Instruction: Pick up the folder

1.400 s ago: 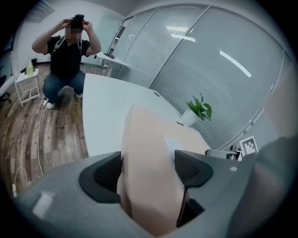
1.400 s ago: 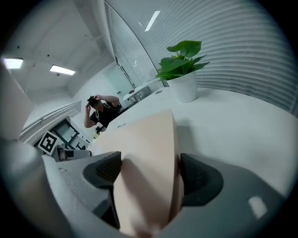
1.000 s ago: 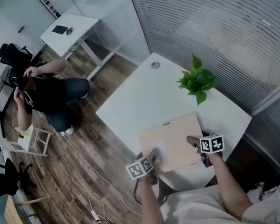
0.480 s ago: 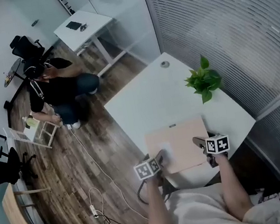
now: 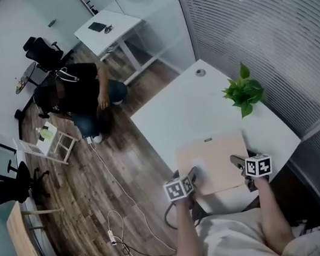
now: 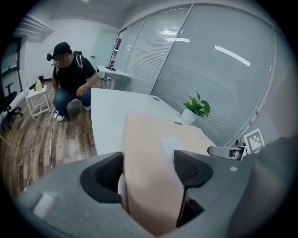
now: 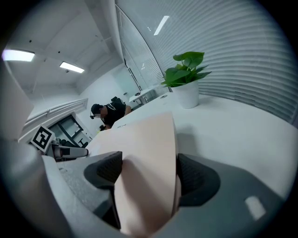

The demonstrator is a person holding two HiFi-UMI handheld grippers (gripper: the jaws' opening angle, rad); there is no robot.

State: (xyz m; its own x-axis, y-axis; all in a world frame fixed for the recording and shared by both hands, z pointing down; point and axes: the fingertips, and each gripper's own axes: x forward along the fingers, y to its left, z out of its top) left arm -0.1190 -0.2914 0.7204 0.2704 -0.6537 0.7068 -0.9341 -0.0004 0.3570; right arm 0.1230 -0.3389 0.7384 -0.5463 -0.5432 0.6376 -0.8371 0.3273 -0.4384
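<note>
A pale tan folder [image 5: 215,160] is held over the near part of the white table [image 5: 188,113]. My left gripper [image 5: 192,177] is shut on the folder's near left corner, and the folder [image 6: 151,172] fills the gap between its dark pads [image 6: 104,172]. My right gripper [image 5: 238,163] is shut on the near right corner, where the folder [image 7: 144,176] sits pinched between its pads [image 7: 198,179]. The folder slopes up off the table in both gripper views. A small clip or label [image 5: 206,140] marks its far edge.
A potted green plant [image 5: 244,92] stands at the table's right edge by the slatted glass wall. A person [image 5: 78,96] crouches on the wooden floor to the far left, beside a small white stool [image 5: 49,141]. Cables [image 5: 124,222] trail across the floor. A second white desk [image 5: 109,29] stands beyond.
The head view has shifted, so table and folder sit further right and lower in frame. The crouching person has moved toward the stool. Both grippers keep their hold on the folder.
</note>
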